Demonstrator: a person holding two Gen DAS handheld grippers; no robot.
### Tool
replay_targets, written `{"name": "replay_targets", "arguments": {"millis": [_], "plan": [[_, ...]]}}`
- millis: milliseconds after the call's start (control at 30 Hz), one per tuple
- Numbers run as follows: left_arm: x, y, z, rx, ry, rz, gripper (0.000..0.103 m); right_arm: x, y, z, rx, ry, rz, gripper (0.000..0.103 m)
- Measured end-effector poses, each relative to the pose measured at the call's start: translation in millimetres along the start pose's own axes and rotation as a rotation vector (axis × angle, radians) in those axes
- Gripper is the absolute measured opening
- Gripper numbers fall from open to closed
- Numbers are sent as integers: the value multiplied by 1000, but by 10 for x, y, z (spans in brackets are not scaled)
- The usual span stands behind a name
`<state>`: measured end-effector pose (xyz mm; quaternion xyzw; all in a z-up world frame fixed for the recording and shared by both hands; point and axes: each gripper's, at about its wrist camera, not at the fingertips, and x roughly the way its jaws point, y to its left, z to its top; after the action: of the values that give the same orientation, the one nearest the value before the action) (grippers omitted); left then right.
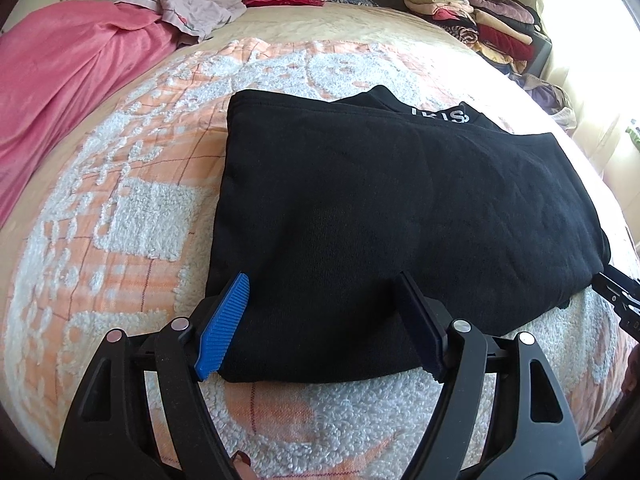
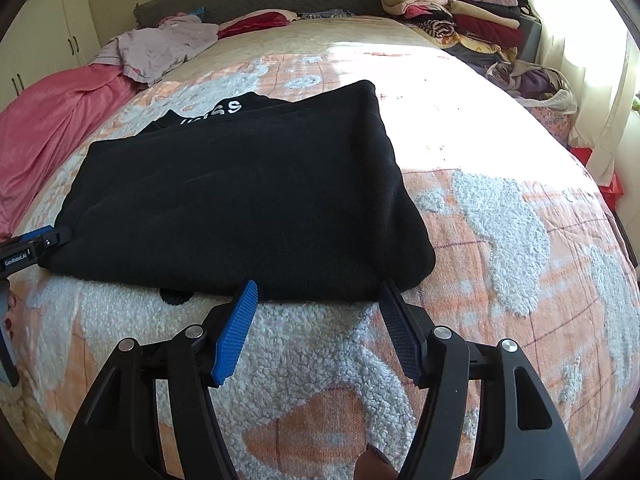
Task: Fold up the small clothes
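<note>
We hold our left tool (image 1: 320,326) spread over the near edge of the folded black garment (image 1: 400,208), and our right tool (image 2: 318,326) spread just short of it, probably to lift that edge for another fold. The garment lies flat on the bed's orange-and-white blanket (image 2: 500,220); stacked clothes (image 2: 460,20) sit beyond.

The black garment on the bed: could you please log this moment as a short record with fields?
garment: black garment, folded flat, white lettering at the far edge
surface: orange-and-white blanket
left gripper: open, fingers over the garment's near edge
right gripper: open, at the near edge, holding nothing
background: stack of folded clothes, pink sheet
</note>
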<state>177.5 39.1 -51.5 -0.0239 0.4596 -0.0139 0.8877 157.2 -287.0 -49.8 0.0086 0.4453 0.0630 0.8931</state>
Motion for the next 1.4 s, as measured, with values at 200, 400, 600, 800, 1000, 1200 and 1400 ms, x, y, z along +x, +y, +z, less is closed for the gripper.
{"name": "replay_targets", "arguments": {"millis": [200, 400, 600, 800, 1000, 1200, 1400], "plan": [[-60, 31, -44, -4, -8, -5, 67, -61, -43, -93, 24, 7, -4, 63], [-161, 102, -97, -23, -25, -14, 70, -183, -10, -120, 25, -16, -5, 65], [-243, 249, -109, -82, -48, -32, 74, -296, 78, -98, 16, -40, 9, 65], [-320, 354, -83, -126, -85, -22, 85, -383, 245, -38, -4, -68, 36, 79], [-389, 423, -61, -149, -126, 17, 91, -440, 458, 29, -38, -90, 64, 85], [-433, 510, -20, -158, -151, 43, 93, -463, 703, 85, -65, -107, 109, 89], [-460, 619, 17, -177, -169, 67, 93, -442, 983, 129, -106, -111, 152, 90]]}}
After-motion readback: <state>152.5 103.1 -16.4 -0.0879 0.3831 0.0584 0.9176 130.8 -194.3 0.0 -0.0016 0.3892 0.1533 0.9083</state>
